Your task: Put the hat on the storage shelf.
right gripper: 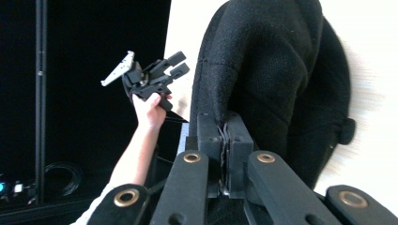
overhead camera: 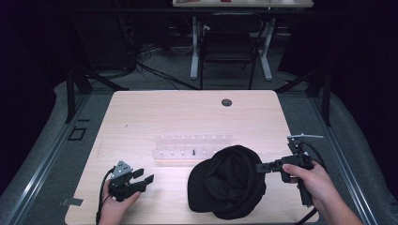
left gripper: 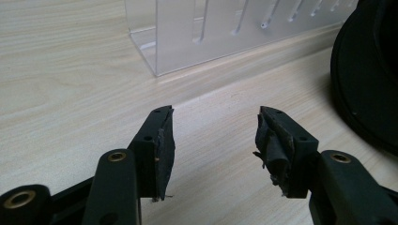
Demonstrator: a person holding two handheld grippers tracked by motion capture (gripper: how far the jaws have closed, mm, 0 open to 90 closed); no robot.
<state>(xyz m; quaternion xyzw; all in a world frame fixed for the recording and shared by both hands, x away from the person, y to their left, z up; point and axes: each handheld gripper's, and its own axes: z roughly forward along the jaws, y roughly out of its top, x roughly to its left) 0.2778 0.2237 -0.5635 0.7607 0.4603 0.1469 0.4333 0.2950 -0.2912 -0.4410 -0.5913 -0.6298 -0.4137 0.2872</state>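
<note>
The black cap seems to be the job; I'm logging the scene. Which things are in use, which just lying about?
In use:
black cap, clamped at its edge
right gripper, shut on it
left gripper, open, beside it

Lying about:
clear slotted rack
chair behind the table

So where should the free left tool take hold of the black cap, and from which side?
The near-left edge of the black cap, come at from the left across the table. The right tool is shut on its right edge, and the open left tool already faces that soft thin rim, which probably suits a pinch.
</note>
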